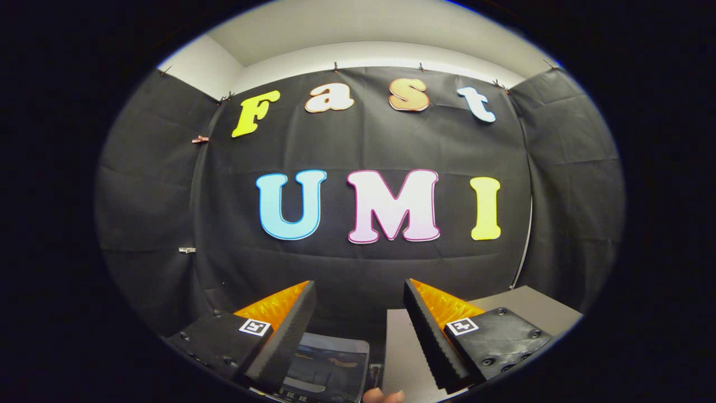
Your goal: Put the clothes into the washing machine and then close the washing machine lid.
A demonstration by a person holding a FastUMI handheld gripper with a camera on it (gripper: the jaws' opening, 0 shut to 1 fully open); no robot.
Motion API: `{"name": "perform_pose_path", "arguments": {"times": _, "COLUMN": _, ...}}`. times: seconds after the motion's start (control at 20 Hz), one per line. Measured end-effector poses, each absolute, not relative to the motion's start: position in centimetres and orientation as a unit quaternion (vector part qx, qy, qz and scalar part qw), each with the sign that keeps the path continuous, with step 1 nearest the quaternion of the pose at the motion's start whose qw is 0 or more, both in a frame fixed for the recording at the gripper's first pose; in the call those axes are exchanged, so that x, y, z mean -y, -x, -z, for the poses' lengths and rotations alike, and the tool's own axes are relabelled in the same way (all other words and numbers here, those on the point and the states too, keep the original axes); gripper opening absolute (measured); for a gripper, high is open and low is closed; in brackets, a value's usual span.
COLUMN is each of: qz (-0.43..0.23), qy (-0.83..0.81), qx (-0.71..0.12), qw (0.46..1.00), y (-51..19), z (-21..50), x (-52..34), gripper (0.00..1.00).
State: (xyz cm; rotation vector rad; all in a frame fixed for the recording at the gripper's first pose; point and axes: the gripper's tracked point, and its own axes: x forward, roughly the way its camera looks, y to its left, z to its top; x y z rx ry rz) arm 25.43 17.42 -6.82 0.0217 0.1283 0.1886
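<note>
Your gripper is held up and level, and its two fingers stand well apart with nothing between them. Each finger has a ridged inner face, and each carries one small square marker tag on its base, two tags in all.

Nearest to you, at the very bottom between the fingers, a fingertip of a hand just shows.

Just below and between the fingers lies the washing machine. You see one, from above: a rounded, pale-rimmed top with a dark glossy lid panel, and a strip of small controls along its near edge. Its long axis runs away from you, toward the booth wall. Reflections show in the panel; you cannot tell from here whether the lid is open or closed.

Just beside the machine, under the right finger, sits one plain grey box-like surface. Its flat top runs back and to the right toward the wall.

No more than that can be made out of the task's things here.

Beyond the fingers hangs the black cloth wall of the booth, in three panels: one straight ahead and one angled in on either side. It is pinned up along its top edge with small clips. Above it a white wall and ceiling show.
</note>
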Motion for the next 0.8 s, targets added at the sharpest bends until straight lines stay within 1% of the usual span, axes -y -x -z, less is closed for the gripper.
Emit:
{"name": "perform_pose_path", "arguments": {"times": 0.2, "qz": -0.084, "qy": -0.011, "qx": -0.070, "qw": 0.994, "y": -25.0, "z": 6.9, "x": -13.1, "gripper": 0.98}}
{"name": "perform_pose_path", "arguments": {"times": 0.4, "qz": -0.073, "qy": -0.003, "qx": -0.058, "qw": 0.996, "y": -23.8, "z": 6.2, "x": -9.9, "gripper": 0.98}}
{"name": "perform_pose_path", "arguments": {"times": 0.6, "qz": -0.067, "qy": -0.025, "qx": -0.052, "qw": 0.996, "y": -21.8, "z": 5.7, "x": -8.6, "gripper": 0.98}}
{"name": "perform_pose_path", "arguments": {"times": 0.8, "qz": -0.077, "qy": -0.018, "qx": -0.047, "qw": 0.996, "y": -19.6, "z": 5.8, "x": -8.6, "gripper": 0.98}}
